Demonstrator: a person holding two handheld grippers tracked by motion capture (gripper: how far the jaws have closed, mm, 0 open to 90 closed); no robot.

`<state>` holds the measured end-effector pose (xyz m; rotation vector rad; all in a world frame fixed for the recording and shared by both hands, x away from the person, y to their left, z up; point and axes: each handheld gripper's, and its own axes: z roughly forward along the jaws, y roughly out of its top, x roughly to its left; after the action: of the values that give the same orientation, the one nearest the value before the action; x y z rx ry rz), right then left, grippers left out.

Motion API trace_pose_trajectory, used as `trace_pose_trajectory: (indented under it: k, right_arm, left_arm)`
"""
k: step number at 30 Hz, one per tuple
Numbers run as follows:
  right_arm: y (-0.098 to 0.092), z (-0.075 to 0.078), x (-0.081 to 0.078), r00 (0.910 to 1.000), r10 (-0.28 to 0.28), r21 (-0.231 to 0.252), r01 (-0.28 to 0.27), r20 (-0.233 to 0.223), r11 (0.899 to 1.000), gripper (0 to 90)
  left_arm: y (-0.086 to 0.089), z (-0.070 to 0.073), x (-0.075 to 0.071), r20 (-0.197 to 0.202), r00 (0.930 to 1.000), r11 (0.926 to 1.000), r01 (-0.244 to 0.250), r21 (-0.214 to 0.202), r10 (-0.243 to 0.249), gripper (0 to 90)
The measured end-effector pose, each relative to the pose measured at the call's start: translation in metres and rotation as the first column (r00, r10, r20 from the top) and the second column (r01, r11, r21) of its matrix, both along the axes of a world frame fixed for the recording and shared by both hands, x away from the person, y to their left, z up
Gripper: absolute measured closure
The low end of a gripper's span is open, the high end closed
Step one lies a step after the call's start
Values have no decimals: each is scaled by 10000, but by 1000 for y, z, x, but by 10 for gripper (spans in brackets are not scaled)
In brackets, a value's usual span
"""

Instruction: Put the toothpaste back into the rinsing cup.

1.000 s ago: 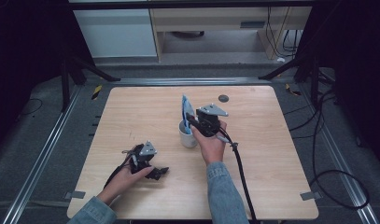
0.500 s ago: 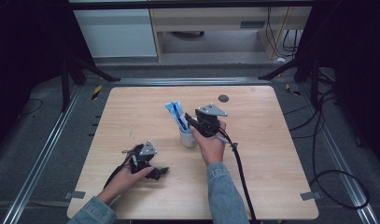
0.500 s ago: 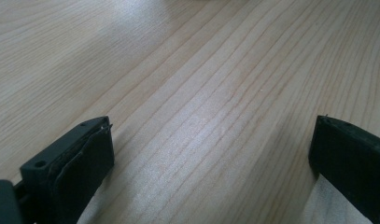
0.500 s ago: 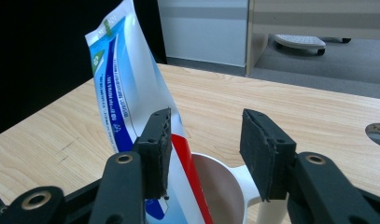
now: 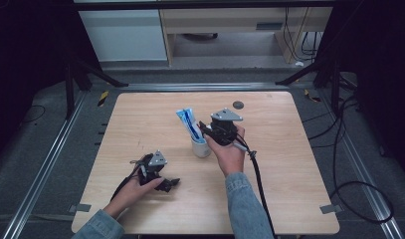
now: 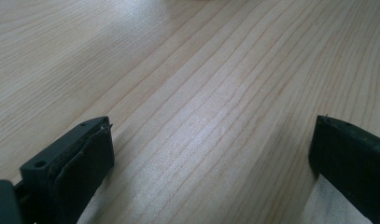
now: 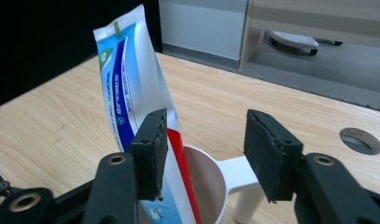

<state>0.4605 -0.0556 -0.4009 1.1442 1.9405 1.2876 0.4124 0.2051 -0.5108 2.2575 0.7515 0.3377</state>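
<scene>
Letting go: my right claw (image 7: 204, 154) has just been opening, jaws now apart beside the toothpaste tube (image 7: 131, 93), which leans in the cup (image 7: 211, 186) just left of it, long axis near upright. Left claw (image 6: 211, 154) wide, idle on worktop (image 5: 289, 149).

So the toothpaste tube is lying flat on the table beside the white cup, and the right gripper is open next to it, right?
Not quite. The toothpaste tube stands in the white cup, leaning on its rim, as the right gripper view shows. The right gripper is open beside it.
</scene>
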Motion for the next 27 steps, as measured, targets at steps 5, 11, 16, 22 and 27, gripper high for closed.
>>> trace_pose_trajectory:
  k: [5, 11, 16, 22, 27]
  right_arm:
    - [-3, 6, -1, 9997, -17, -486, 5, -256, 9988, 369]
    - [-7, 15, -1, 9965, -19, -1172, -79, -836, 9931, 197]
    - [-14, 19, -3, 9928, -158, -1693, -46, -1188, 9856, 100]
    - [-32, 18, -10, 9915, -309, -2320, 7, -1265, 9727, 73]
    - [-52, 19, -16, 9898, -653, -2683, 292, -1267, 9629, 110]
  left_arm:
    - [0, 0, 0, 14, 10000, 10000, 6, 14, -6, 0]
    - [0, 0, 0, 32, 10000, 10000, 30, 30, -30, 0]
    - [0, 0, 0, 31, 10000, 10000, 30, 30, -30, 0]
    - [0, 0, 0, 32, 10000, 10000, 27, 24, -27, 0]
    - [0, 0, 0, 0, 10000, 10000, 0, -1, 0, 0]
